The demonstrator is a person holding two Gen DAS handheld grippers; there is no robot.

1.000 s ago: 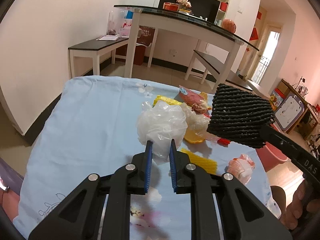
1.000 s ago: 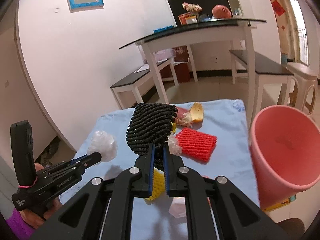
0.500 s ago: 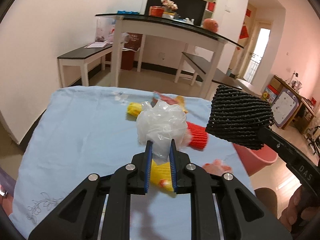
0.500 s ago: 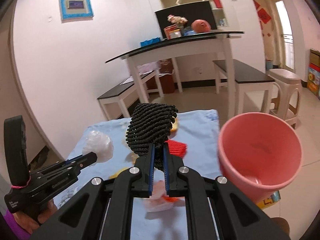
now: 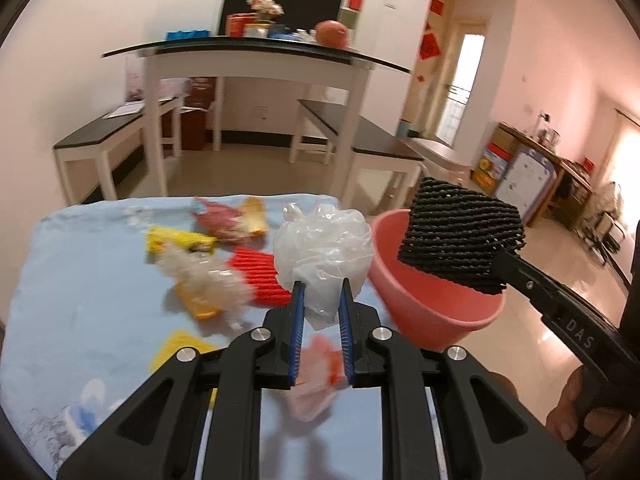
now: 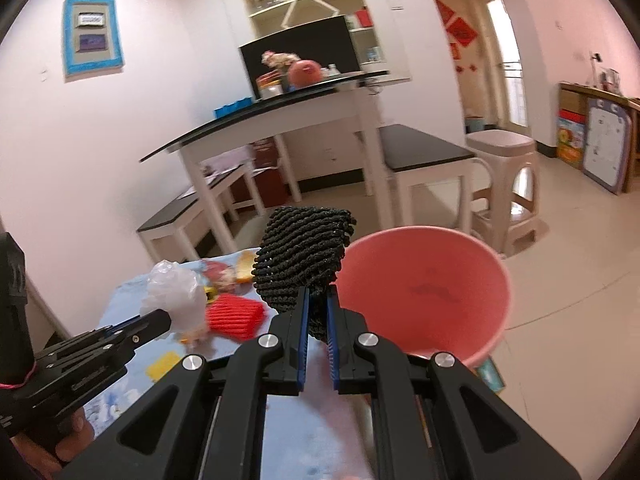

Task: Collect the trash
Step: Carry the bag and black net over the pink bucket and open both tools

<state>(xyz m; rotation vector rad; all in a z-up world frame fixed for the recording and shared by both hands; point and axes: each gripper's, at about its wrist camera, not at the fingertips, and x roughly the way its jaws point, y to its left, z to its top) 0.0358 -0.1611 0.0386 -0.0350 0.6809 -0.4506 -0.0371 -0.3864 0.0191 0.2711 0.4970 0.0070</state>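
Trash: left gripper (image 5: pixel 321 294) fingers pinch clear plastic bag (image 5: pixel 324 250); right gripper (image 6: pixel 317 308) fingers pinch black foam net (image 6: pixel 302 258).
Bucket: pink bucket (image 5: pixel 434 312) right of tabletop (image 5: pixel 80 280).

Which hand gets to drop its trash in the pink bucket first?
Probably the right. The right gripper holds the black foam net already over the pink bucket rim. The left gripper grips the clear plastic bag beside the bucket, above the table.

right gripper (image 6: pixel 317 312) pinches black foam net (image 6: pixel 302 258) beside pink bucket (image 6: pixel 424 292)
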